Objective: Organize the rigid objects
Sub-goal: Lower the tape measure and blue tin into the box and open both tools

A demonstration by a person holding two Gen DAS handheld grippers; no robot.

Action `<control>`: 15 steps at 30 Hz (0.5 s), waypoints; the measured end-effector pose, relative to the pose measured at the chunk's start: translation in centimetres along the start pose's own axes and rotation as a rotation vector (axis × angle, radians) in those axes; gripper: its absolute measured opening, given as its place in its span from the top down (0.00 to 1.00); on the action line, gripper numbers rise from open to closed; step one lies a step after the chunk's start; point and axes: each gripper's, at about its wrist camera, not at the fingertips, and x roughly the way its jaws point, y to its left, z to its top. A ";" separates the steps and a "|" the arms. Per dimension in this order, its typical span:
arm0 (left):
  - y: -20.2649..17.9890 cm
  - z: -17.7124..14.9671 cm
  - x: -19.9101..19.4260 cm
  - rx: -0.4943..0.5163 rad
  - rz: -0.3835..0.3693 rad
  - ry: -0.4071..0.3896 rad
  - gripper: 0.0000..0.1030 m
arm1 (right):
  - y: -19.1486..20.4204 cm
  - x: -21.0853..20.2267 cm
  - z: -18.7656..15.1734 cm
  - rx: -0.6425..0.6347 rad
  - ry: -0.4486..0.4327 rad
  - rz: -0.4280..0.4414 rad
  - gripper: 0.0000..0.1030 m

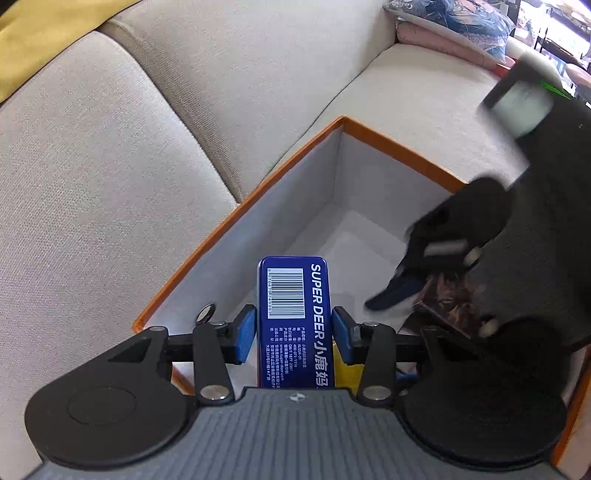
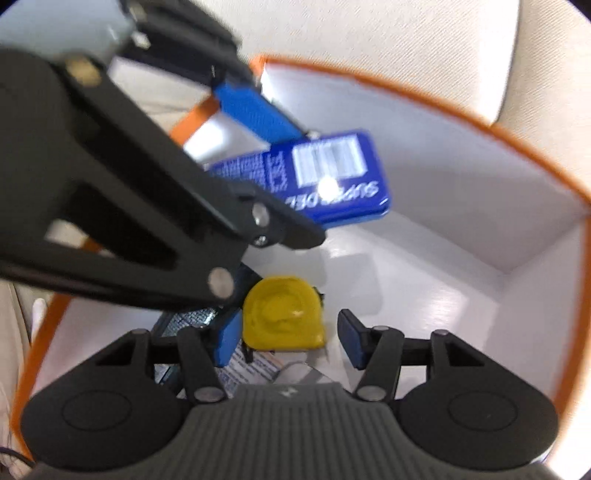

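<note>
My left gripper [image 1: 293, 332] is shut on a blue "SUPER DEER" tin [image 1: 293, 295] and holds it over an orange-rimmed box [image 1: 399, 147] with white walls. In the right wrist view the same tin [image 2: 332, 177] hangs in the left gripper [image 2: 280, 173] above the box floor. My right gripper [image 2: 290, 339] reaches down inside the box [image 2: 406, 88]. A yellow tape measure [image 2: 284, 317] lies between its blue pads. The left pad is at the tape measure's side and the right pad stands a little apart from it. The right gripper's blurred black housing [image 1: 535, 258] fills the right of the left wrist view.
The box sits on a beige sofa [image 1: 110, 147]. Printed flat packets [image 2: 255, 365] and a dark patterned item [image 1: 450, 310] lie on the box floor. Pillows [image 1: 443, 29] are piled at the sofa's far end, with yellow fabric [image 1: 37, 37] at top left.
</note>
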 end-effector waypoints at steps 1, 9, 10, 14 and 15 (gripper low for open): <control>-0.1 0.1 -0.1 0.003 -0.006 -0.003 0.52 | 0.0 -1.1 -0.2 -0.003 -0.007 -0.020 0.43; -4.6 2.6 2.8 0.257 -0.148 0.029 0.51 | -0.7 -7.1 -3.1 -0.059 0.031 -0.130 0.43; -5.0 2.8 3.2 0.296 -0.157 0.037 0.51 | -0.7 -7.4 -3.6 -0.069 0.039 -0.135 0.43; -5.6 4.1 4.7 0.389 -0.192 0.048 0.51 | -0.7 -8.2 -4.8 -0.079 0.040 -0.137 0.43; -5.7 4.3 4.9 0.413 -0.200 0.048 0.51 | -0.5 -8.2 -5.0 -0.088 0.039 -0.138 0.43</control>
